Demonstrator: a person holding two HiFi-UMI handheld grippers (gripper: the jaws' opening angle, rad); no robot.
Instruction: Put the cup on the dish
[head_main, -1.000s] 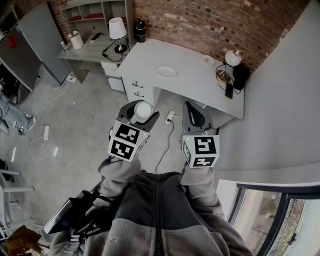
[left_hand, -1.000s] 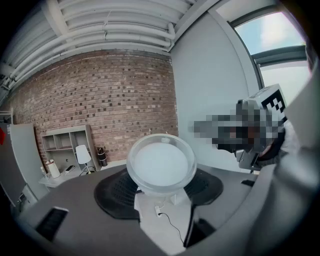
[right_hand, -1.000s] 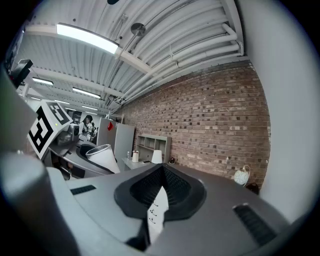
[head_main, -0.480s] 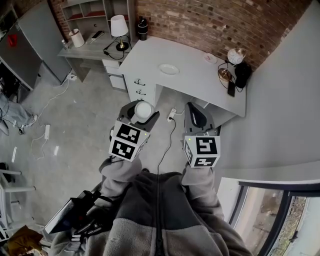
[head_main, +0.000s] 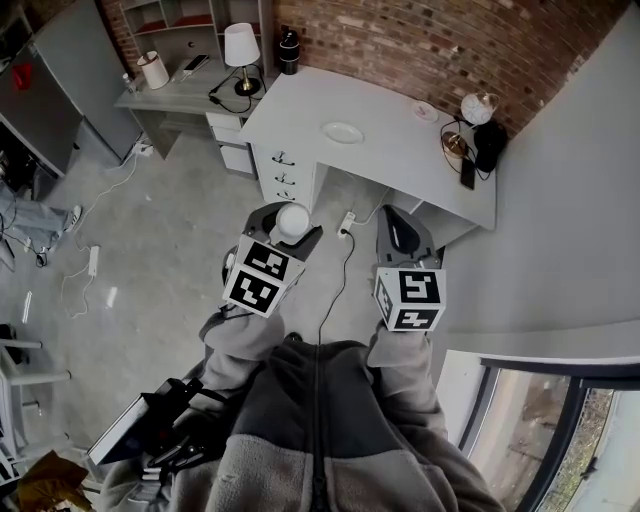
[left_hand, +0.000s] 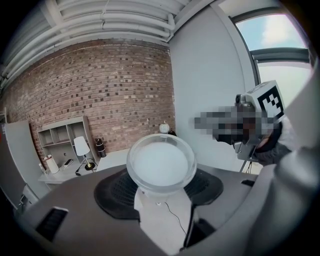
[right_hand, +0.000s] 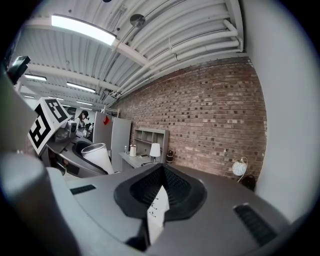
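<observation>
We hold the white translucent cup (head_main: 292, 221) in our left gripper (head_main: 284, 230), well apart from the small round white dish (head_main: 342, 132) on the counter (head_main: 400, 150); the right gripper (head_main: 399, 232) is clenched, empty. We fear tilting could drop the cup.

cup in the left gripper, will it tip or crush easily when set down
Probably light: the cup looks thin-walled. Likely tippy, since in the right gripper view it tapers from a wide rim to a narrow base. Squeezing harder might dent it.
</observation>
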